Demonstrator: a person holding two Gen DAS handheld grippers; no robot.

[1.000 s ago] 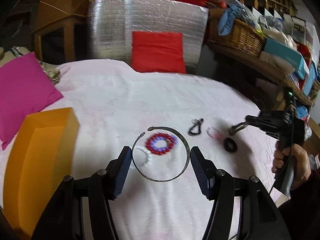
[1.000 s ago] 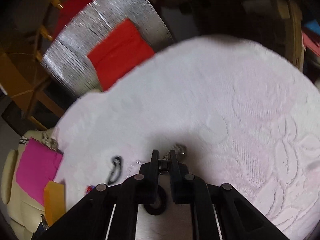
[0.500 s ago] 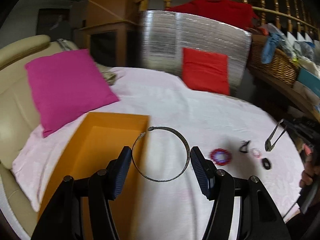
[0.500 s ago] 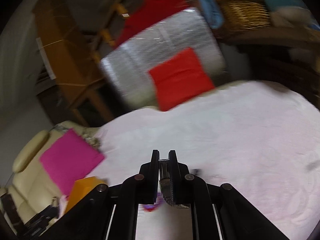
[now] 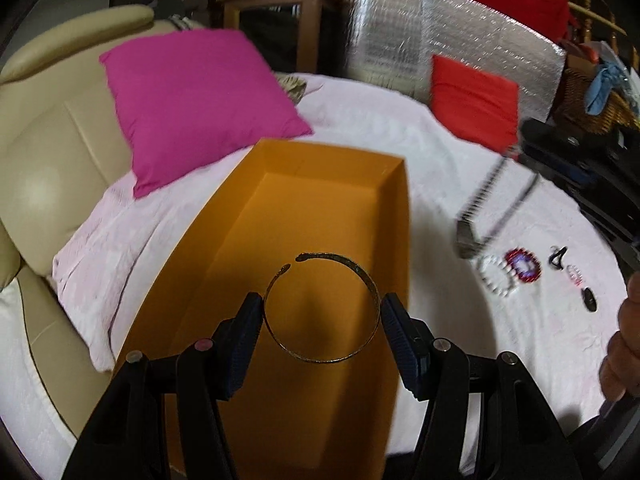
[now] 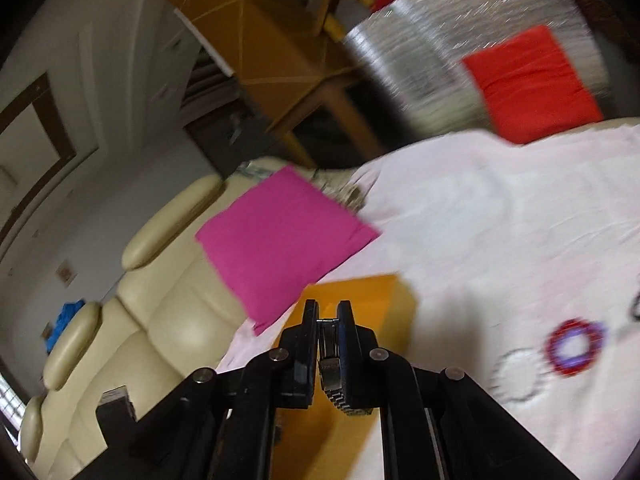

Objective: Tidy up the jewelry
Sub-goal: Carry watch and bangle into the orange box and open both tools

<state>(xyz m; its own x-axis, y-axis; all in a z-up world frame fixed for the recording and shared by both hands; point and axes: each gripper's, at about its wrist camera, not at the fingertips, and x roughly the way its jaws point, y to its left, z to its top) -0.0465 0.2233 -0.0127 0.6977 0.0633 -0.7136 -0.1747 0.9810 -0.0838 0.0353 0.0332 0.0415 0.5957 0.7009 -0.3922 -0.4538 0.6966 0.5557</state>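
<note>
My left gripper [image 5: 322, 310] is shut on a thin open metal bangle [image 5: 320, 306] and holds it above the open orange box [image 5: 320, 208]. My right gripper [image 6: 328, 314] is shut on a metal link watch band [image 6: 332, 376] above the box's edge [image 6: 360, 296]; the band also shows hanging in the left wrist view [image 5: 484, 208]. On the white cloth lie a white bead bracelet [image 5: 496, 278], a red and purple bead bracelet [image 5: 522, 266], a black clip [image 5: 558, 256], a small pink piece [image 5: 575, 274] and a black ring [image 5: 589, 300].
A magenta cushion [image 5: 192, 100] leans on the cream sofa [image 5: 48, 160] left of the box. A red cushion [image 5: 474, 100] and a silver foil panel [image 5: 448, 44] stand at the back. A wicker basket [image 5: 588, 100] sits at far right.
Both grippers have swung left from the jewelry on the cloth to over the orange box, each carrying its piece. The right gripper lifted the watch band off the cloth.
</note>
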